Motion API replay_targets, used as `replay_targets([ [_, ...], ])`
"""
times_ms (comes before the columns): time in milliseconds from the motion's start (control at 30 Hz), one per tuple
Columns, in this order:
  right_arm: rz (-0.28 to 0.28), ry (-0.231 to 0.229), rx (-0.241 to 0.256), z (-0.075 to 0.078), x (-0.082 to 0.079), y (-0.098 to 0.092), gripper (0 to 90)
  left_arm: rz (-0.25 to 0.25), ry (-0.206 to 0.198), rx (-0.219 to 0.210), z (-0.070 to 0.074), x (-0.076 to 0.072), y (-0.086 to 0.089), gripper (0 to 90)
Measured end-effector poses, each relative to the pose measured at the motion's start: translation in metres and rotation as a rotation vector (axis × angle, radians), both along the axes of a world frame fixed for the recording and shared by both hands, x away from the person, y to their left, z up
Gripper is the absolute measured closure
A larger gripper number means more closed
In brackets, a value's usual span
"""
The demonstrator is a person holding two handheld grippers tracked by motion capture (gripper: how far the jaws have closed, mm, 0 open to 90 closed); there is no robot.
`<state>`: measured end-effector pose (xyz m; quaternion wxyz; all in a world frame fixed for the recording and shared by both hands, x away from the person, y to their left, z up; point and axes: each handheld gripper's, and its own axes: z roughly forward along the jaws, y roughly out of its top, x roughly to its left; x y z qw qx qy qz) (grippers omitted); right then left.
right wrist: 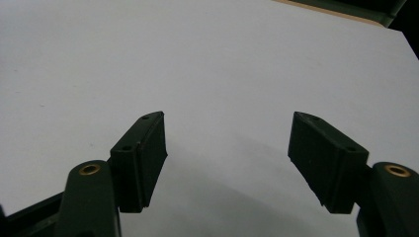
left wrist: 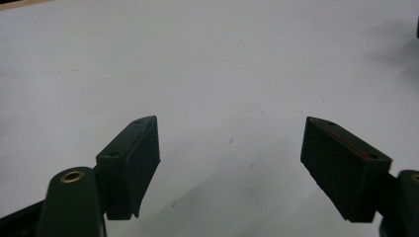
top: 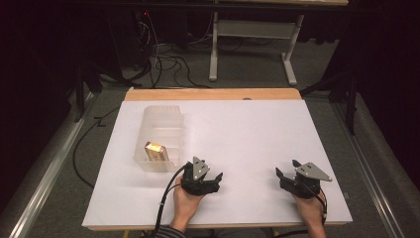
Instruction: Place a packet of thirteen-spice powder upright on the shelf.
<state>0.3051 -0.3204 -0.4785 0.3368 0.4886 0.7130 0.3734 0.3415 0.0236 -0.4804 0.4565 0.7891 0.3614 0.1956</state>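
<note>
In the high view the left gripper [top: 204,175] sits low centre, just right of the clear plastic bin [top: 159,136] at centre left; a yellow box [top: 155,150] lies inside the bin's near end. The right gripper [top: 288,174] is at lower right, near the white table's [top: 257,129] front edge. Bare tabletop stretches between and beyond them. Both grippers' jaws stand wide apart, holding nothing. The box's print is too small to read. In the gripper views, the wooden far edge [right wrist: 341,12] shows at the top.
</note>
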Motion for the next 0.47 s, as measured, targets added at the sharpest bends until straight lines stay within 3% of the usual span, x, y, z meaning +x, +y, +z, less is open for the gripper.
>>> replay_targets([
  [200,0.002,0.002,-0.002,0.0,0.0002,0.0,31.1,0.019,-0.005,-0.014,-0.0009,-0.0002,0.0016,23.1],
  [467,0.004,0.007,-0.001,0.0,0.0001,0.0001,31.0,0.018,-0.018,0.011,-0.0015,-0.0016,-0.0005,23.0],
])
